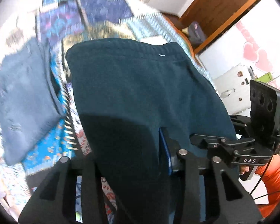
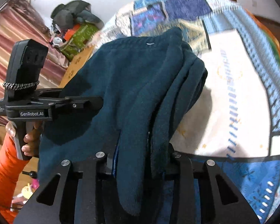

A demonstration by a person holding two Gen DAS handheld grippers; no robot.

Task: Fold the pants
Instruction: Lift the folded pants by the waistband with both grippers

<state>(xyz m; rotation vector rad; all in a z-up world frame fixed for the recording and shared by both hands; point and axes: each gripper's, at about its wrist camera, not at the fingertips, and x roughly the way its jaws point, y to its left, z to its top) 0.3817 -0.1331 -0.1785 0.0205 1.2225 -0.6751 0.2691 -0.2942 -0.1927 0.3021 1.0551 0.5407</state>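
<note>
Dark teal fleece pants (image 1: 140, 85) hang bunched in front of both cameras, elastic waistband (image 1: 132, 46) at the far end. My left gripper (image 1: 128, 153) is shut on a thick fold of them; cloth drapes over its left finger, and the blue pad of the right finger (image 1: 165, 149) shows. In the right wrist view the pants (image 2: 130, 85) fall in several folds through my right gripper (image 2: 138, 156), which is shut on the cloth. Each gripper also appears in the other's view, the right gripper (image 1: 205, 141) and the left gripper (image 2: 91, 100), both biting the same edge close together.
A blue patchwork quilt (image 2: 233, 28) covers the bed below. Another blue garment (image 1: 22, 93) lies on it at left. A pile of clutter (image 2: 74, 18) and a cardboard box (image 2: 74, 69) stand beyond the bed. Orange sleeves (image 1: 270, 177) (image 2: 3, 168) hold the handles.
</note>
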